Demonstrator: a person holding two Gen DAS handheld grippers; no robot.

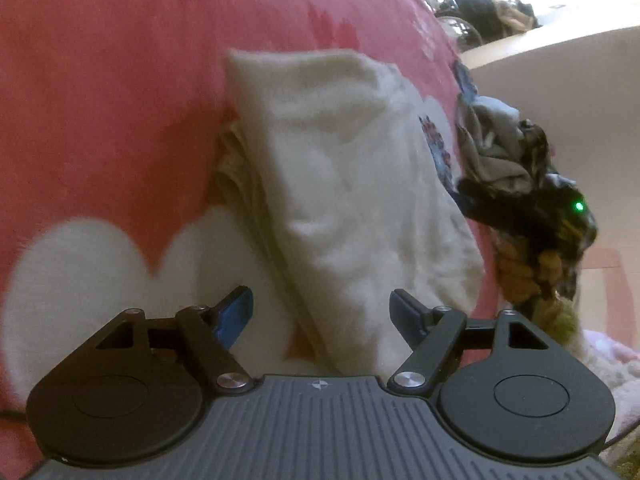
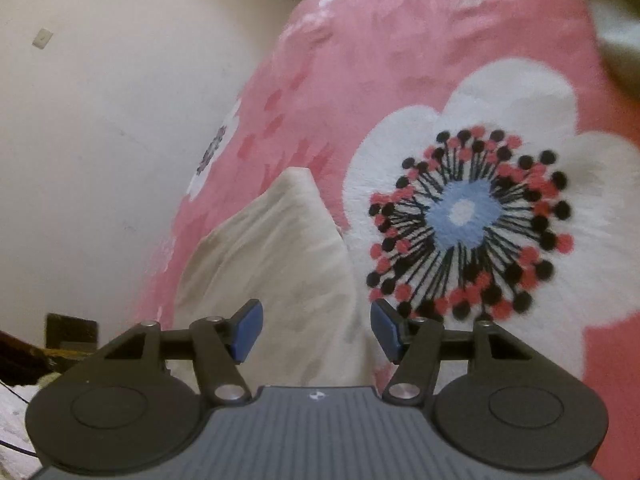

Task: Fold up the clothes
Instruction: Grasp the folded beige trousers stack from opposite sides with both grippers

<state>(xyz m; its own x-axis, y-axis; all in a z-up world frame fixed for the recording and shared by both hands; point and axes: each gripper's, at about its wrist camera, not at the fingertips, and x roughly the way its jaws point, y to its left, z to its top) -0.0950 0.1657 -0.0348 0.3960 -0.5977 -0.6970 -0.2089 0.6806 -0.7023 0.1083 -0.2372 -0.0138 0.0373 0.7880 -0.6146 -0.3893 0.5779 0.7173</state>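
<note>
With its jaws spread and nothing between them, the left gripper point(image 1: 321, 314) hangs over the near end of the folded cloth point(image 1: 352, 200), which runs toward 12 o'clock on the blanket point(image 1: 100, 100). The right gripper point(image 2: 316, 328) is likewise released, the cloth's corner point(image 2: 280, 248) just beyond it. Likely the fold is laid down. A crumpled pile point(image 1: 504, 152) waits at 2 o'clock.
</note>
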